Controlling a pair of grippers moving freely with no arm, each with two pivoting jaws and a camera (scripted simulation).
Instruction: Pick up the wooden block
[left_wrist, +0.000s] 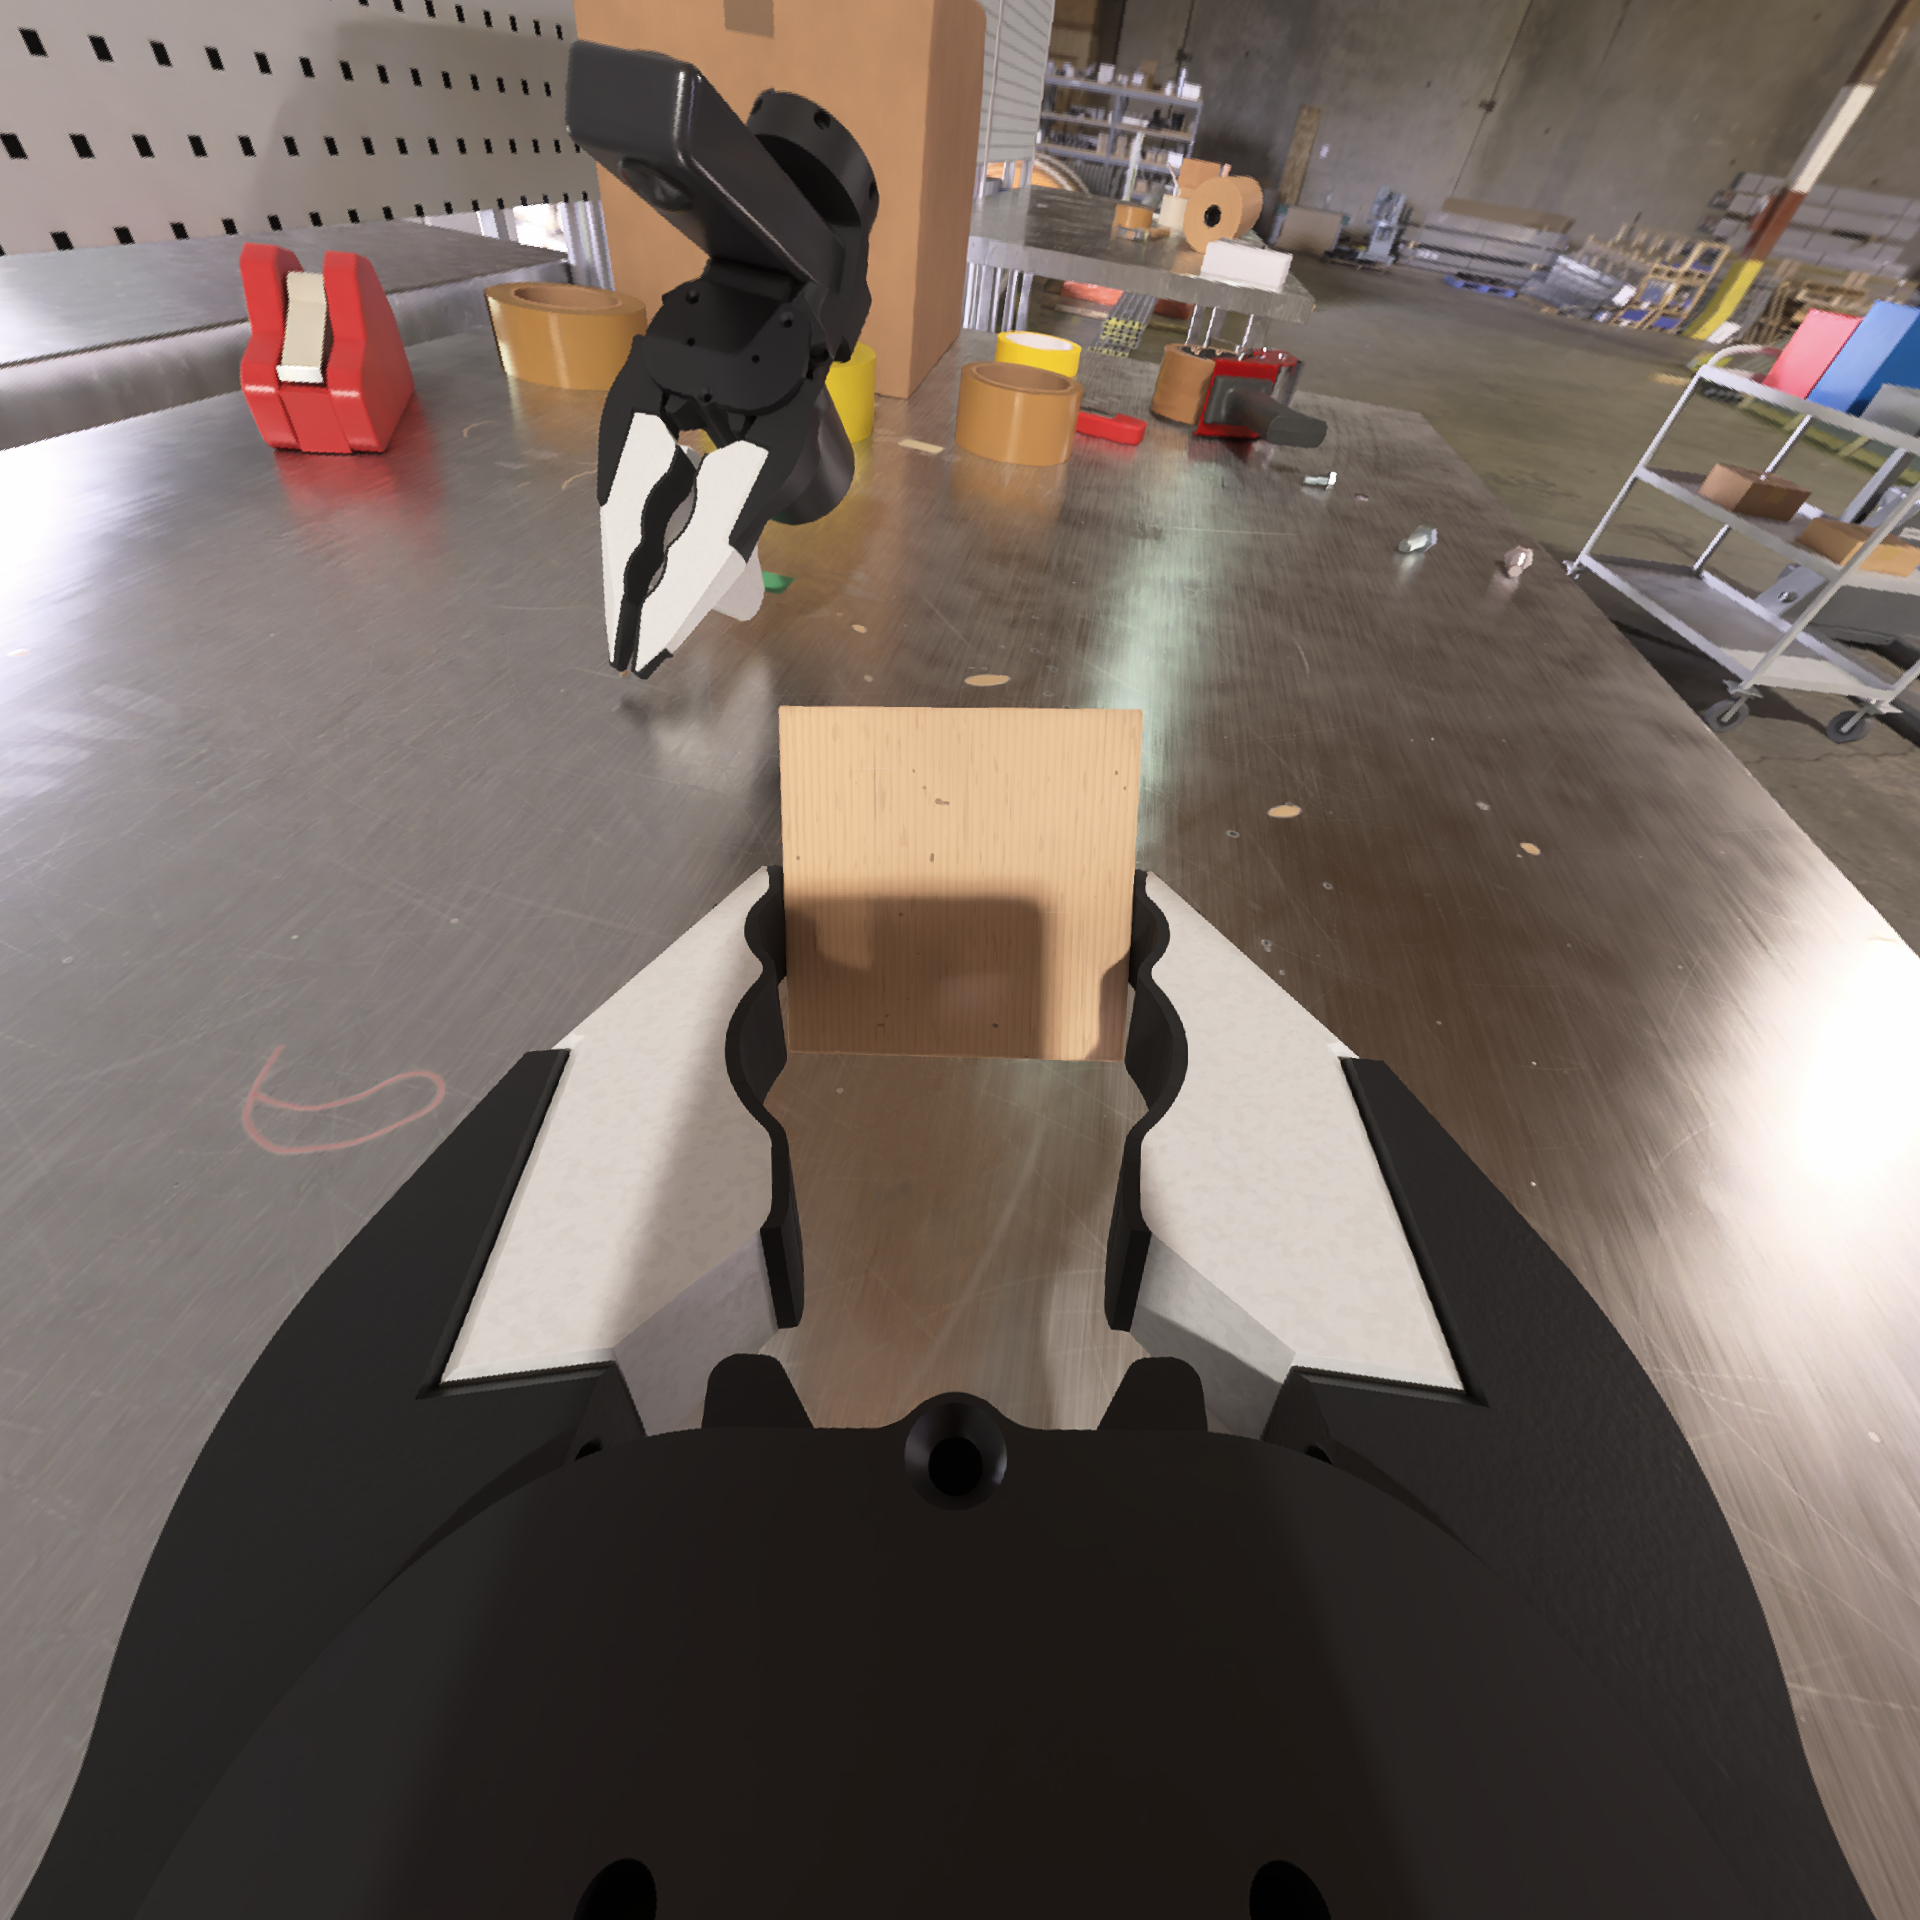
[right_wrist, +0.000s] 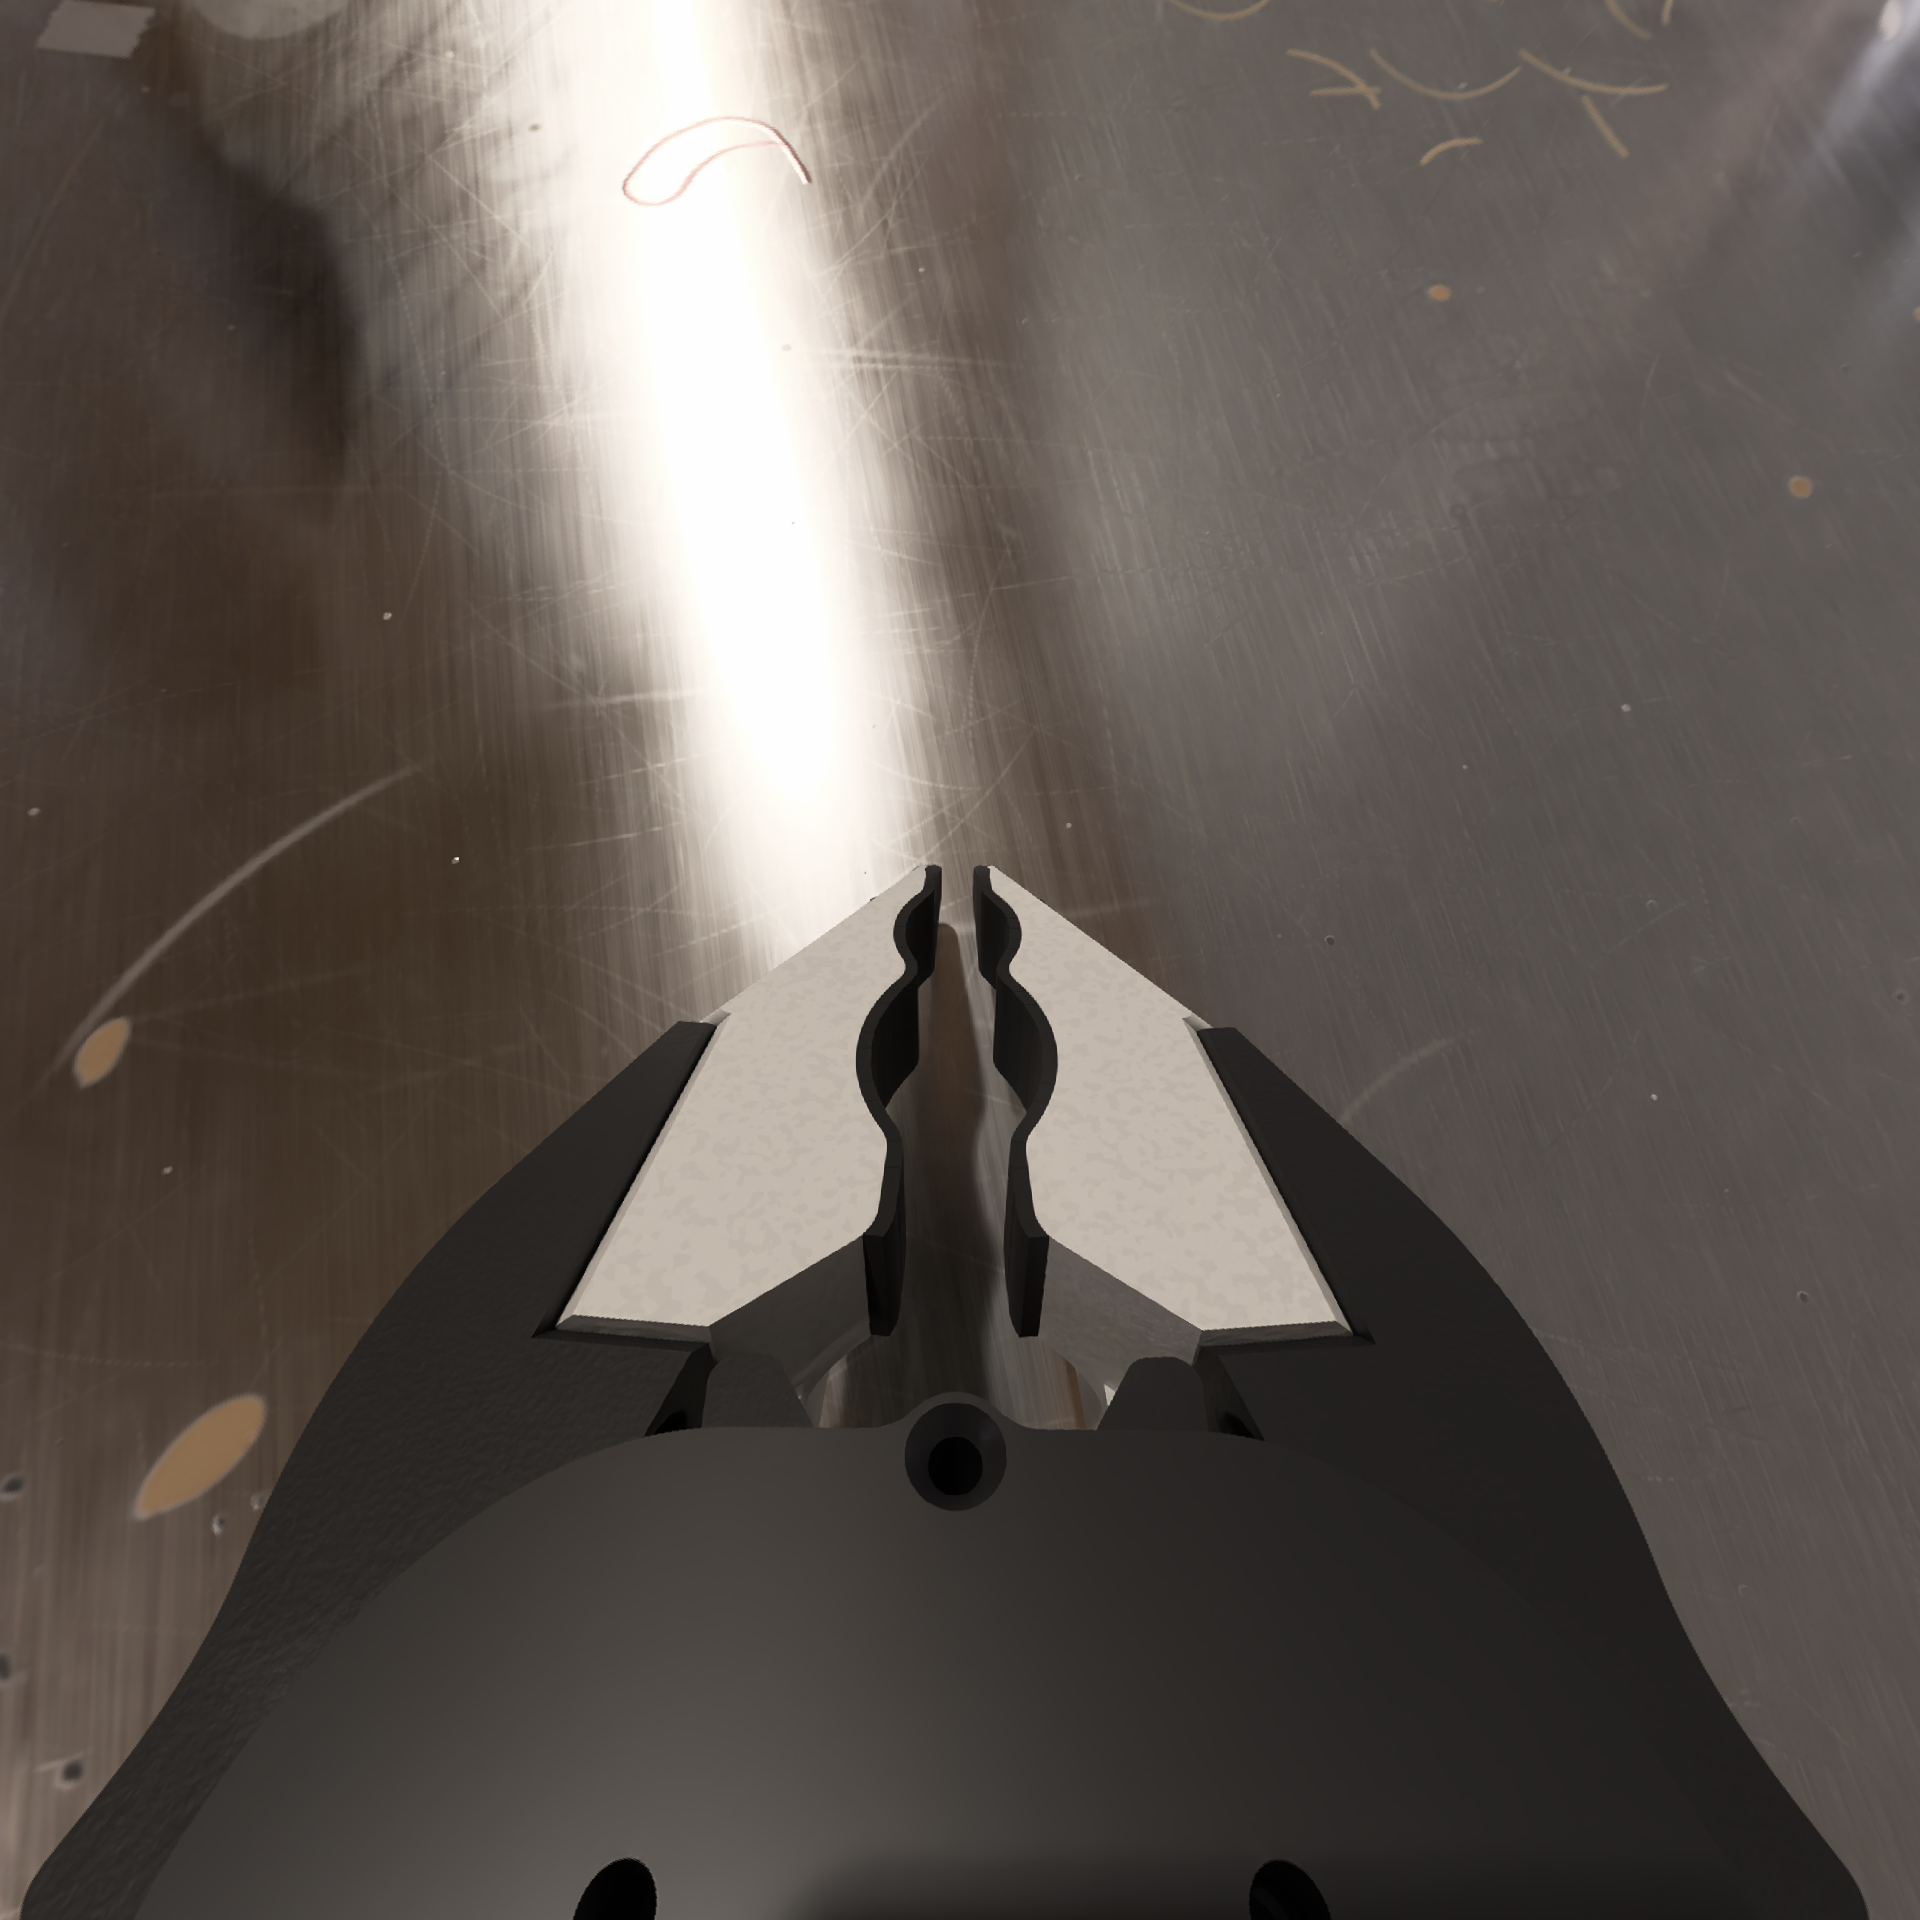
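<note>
Two grippers share our metal table (left_wrist: 312, 831). Our left gripper (left_wrist: 956, 883) clasps the wooden block (left_wrist: 956, 810) between its tips; the block's underside and any gap beneath it stay hidden. Our right gripper (right_wrist: 956, 878) (left_wrist: 639, 665) hovers nearly closed, empty, partly hiding a small green thing (left_wrist: 777, 582).

A warehouse packing workshop: a scratched steel workbench (left_wrist: 312, 727) carries a red tape dispenser (left_wrist: 322, 353) at ten o'clock, brown tape rolls (left_wrist: 1016, 410) and a cardboard box (left_wrist: 831, 156) at twelve, and a wheeled cart (left_wrist: 1756, 561) at two.
</note>
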